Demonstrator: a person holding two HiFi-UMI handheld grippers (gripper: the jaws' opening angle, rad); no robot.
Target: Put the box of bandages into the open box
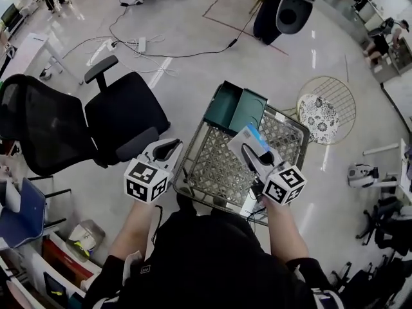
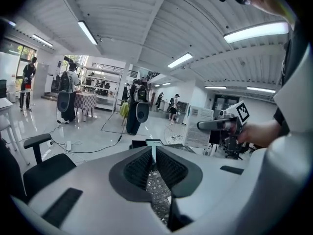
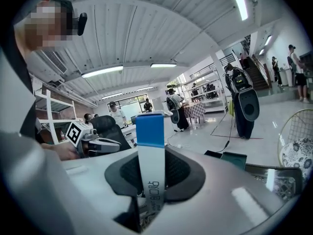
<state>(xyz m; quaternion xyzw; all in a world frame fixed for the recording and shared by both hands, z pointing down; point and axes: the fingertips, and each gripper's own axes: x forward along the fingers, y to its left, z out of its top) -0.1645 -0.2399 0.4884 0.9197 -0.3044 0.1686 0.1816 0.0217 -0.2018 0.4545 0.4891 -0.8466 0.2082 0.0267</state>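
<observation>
A black office chair stands on the shiny floor at the left. Just beside it, right in front of the person, is a metal table with a mesh top and a raised rim. At the far end of that table sits the open box, dark green, with its lid thrown back so that two hollow halves lie side by side. To the right of the table, apart from it, a round wire stand carries a patterned dish.

The left claw hovers over the near left corner of the table. Its pads are pressed together with nothing between them, and it points across the mesh toward the open box.

The right claw is over the right half of the table and pinches the box of bandages, a flat white carton with a blue end. The pads grip its two broad faces at the near end, so the narrow edge faces back along the claw. The carton's long axis runs straight out along the claw, with the blue end leading and the white printed end in the grip. It points up and away from the person, roughly toward the open box. The carton is in the air above the mesh, near the open box but short of it and not touching it or the table.
</observation>
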